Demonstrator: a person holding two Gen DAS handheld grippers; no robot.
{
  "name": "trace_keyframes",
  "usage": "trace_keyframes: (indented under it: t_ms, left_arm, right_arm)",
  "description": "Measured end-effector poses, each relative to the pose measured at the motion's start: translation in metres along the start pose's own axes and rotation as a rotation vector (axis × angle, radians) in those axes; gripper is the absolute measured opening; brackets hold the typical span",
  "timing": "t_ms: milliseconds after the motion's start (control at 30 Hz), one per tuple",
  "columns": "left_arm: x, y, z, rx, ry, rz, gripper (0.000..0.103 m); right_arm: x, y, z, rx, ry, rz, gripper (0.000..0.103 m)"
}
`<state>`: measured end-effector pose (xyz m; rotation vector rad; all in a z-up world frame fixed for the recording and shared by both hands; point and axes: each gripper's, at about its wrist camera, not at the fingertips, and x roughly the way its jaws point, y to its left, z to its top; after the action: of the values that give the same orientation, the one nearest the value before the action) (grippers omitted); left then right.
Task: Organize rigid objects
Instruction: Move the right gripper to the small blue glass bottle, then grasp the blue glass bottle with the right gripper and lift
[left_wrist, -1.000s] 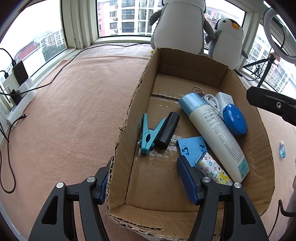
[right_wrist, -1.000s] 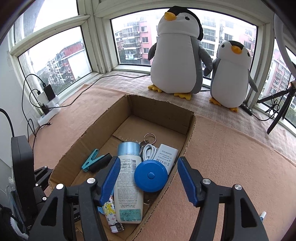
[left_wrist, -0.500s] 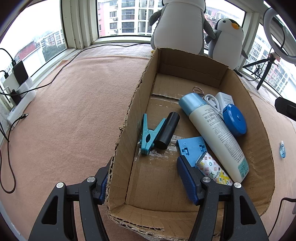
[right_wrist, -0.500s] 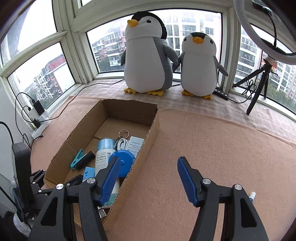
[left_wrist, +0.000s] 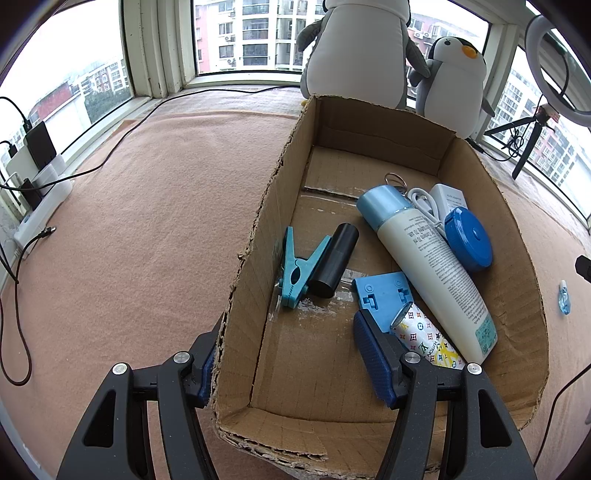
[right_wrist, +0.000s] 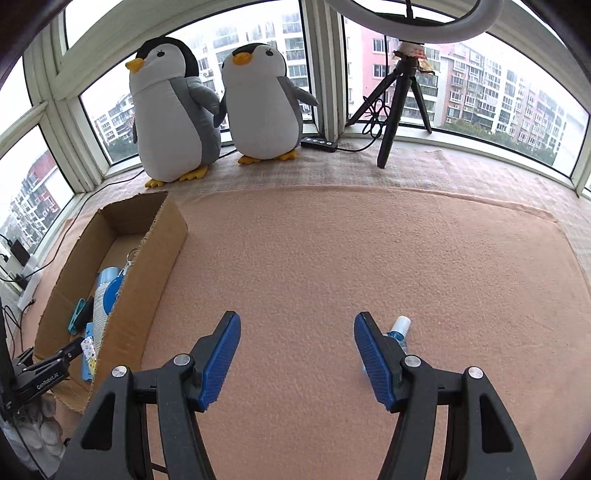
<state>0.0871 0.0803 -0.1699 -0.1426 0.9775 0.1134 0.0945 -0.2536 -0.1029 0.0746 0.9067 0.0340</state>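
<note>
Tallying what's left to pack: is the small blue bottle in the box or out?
Out. The small blue bottle lies on the pink mat, beside the open right gripper, apart from the cardboard box.

The right gripper (right_wrist: 297, 354), jaws spread wide, has swung away from the open brown cardboard box (right_wrist: 147, 266), now far to its left, and hovers beside a small clear blue-tinted white-capped bottle (right_wrist: 397, 332) lying on the carpet.

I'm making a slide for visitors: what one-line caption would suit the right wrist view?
Open right gripper above a pink mat, a small blue bottle beside its right finger, cardboard box at left.
</note>
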Motion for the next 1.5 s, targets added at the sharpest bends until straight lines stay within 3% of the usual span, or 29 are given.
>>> trace_keyframes:
  t_ms: [467, 933, 1000, 1167, 1500]
  left_arm:
    - [0.000, 0.000, 0.000, 0.000, 0.000, 0.000, 0.068]
    - [0.000, 0.000, 0.000, 0.000, 0.000, 0.000, 0.068]
    - [0.000, 0.000, 0.000, -0.001, 0.000, 0.000, 0.068]
    - [0.000, 0.000, 0.000, -0.001, 0.000, 0.000, 0.068]
    - [0.000, 0.000, 0.000, -0.001, -0.001, -0.001, 0.068]
  right_arm:
    - [0.019, -0.044, -0.021, 0.059, 0.074, -0.087, 0.060]
    - [0.042, -0.044, -0.024, 0.037, 0.120, -0.112, 0.048]
    - [0.042, -0.044, -0.023, 0.028, 0.121, -0.117, 0.042]
    - [0.042, -0.044, -0.023, 0.021, 0.121, -0.109, 0.031]
    - [0.030, -0.037, -0.018, 0.024, 0.091, -0.064, 0.031]
